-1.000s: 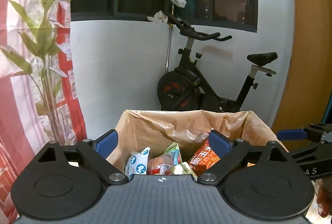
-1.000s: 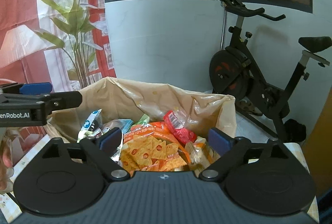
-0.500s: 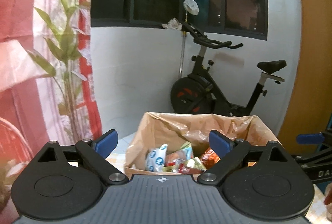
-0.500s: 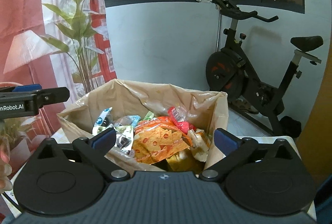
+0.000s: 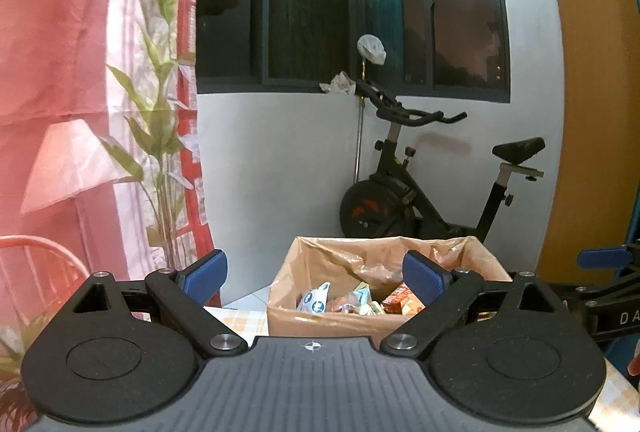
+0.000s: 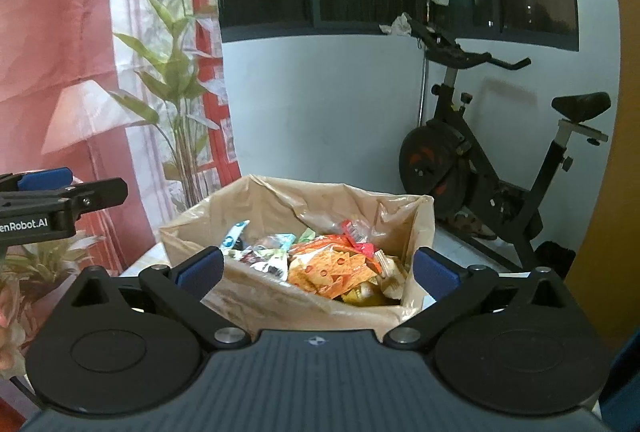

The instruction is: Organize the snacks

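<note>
- Left wrist view: our left claw [image 5: 314, 272] has its jaws wide apart, nothing between them.
- Cardboard box [image 5: 332, 320] lined with a plastic bag [image 5: 360, 256] sits on the checked bench [image 5: 236, 316], ahead of both claws.
- Right claw [image 6: 316, 268] is also spread wide and empty.
- Snack packets [image 6: 332, 268] are piled inside the box; the orange chip bag lies on top.
- Exercise bike [image 6: 480, 160] stands behind, by the wall.

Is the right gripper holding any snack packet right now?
No, the right gripper stands wide open with nothing between its fingers, and the snack packets all lie in the cardboard box beyond it.
</note>
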`<action>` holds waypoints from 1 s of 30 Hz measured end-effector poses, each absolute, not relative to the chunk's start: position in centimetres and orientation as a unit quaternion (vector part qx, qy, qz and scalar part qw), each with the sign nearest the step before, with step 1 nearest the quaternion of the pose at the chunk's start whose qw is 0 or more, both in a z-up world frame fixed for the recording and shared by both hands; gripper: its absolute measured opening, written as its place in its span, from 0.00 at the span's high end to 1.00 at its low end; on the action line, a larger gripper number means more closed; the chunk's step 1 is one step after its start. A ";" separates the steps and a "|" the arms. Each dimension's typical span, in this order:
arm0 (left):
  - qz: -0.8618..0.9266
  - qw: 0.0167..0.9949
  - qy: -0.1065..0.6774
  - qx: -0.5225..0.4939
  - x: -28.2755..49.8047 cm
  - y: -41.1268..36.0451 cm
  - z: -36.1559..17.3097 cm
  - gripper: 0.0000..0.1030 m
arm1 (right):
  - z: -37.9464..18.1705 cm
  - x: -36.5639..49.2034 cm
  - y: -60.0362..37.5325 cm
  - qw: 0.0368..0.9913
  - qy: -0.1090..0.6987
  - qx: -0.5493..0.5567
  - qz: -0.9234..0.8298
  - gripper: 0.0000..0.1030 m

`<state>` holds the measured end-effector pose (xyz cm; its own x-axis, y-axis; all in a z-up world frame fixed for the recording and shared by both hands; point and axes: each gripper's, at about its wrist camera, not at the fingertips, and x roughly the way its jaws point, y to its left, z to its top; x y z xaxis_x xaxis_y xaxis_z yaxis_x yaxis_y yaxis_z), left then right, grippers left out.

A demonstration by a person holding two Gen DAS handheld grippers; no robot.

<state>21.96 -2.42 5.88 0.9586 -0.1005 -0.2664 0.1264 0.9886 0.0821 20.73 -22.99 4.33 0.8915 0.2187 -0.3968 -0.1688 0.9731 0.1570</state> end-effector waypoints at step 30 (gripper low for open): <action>-0.040 0.994 0.085 0.049 10.5 -2.5 8.5 0.07 | 7.4 7.1 -22.7 0.986 0.138 0.071 0.065 0.00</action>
<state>10.55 -2.55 8.54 0.9824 -0.0711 -0.1727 0.0878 0.9920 0.0911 7.11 -22.67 7.42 0.9536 0.1483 -0.2619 -0.1092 0.9813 0.1583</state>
